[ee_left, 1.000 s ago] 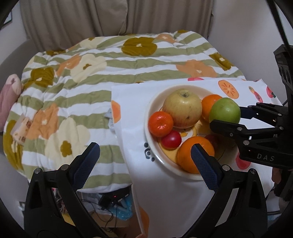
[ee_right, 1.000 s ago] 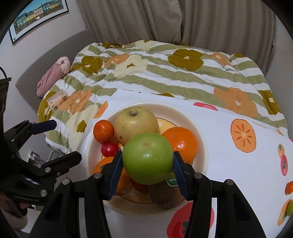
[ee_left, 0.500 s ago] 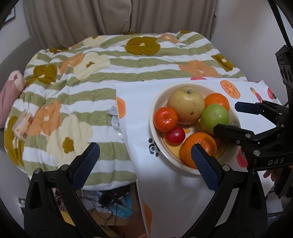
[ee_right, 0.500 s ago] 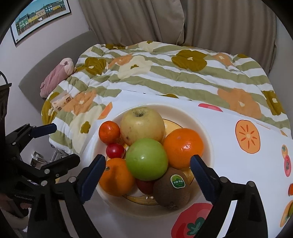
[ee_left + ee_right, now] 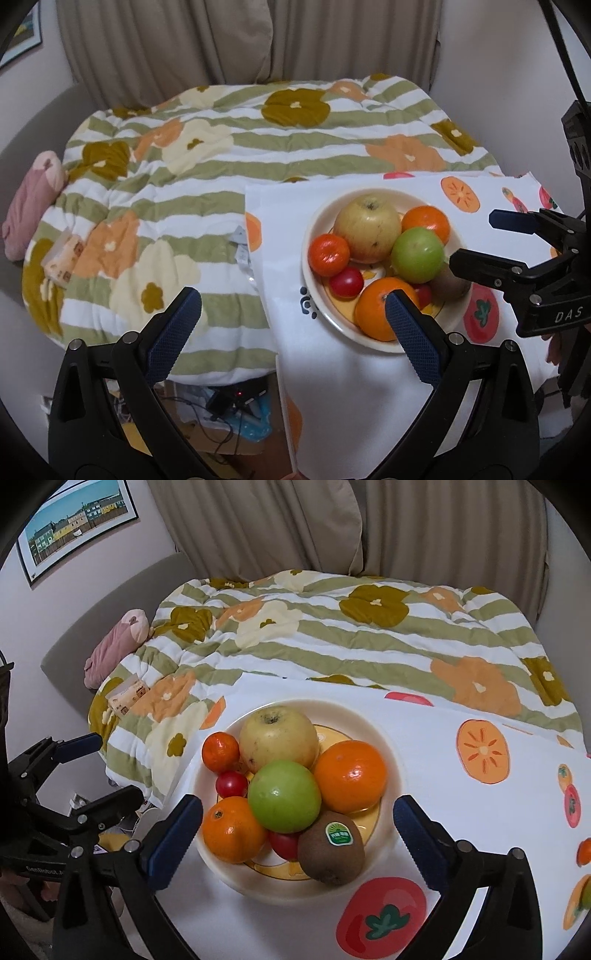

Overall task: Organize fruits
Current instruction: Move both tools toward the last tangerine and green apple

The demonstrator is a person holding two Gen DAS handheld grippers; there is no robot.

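The black right gripper with blue pads (image 5: 297,830) is opening, jaws spread wide, nothing between them. The black left gripper with blue pads (image 5: 293,325) stands open and empty, angled downward.

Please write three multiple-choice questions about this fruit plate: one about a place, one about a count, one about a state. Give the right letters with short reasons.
1. Where does the green apple lie?
A. on top of the other fruits in the plate
B. on the tablecloth beside the plate
C. on the blanket

2. How many orange-coloured citrus fruits are in the plate?
A. one
B. three
C. five

3. What is between the fingers of the right gripper?
A. the kiwi, pinched
B. the green apple, pinched
C. nothing pinched; the jaws are opening

Answers:
1 A, it rests high on the pile.
2 B, two oranges and a small mandarin show.
3 C, both pads stand clear of the fruits.
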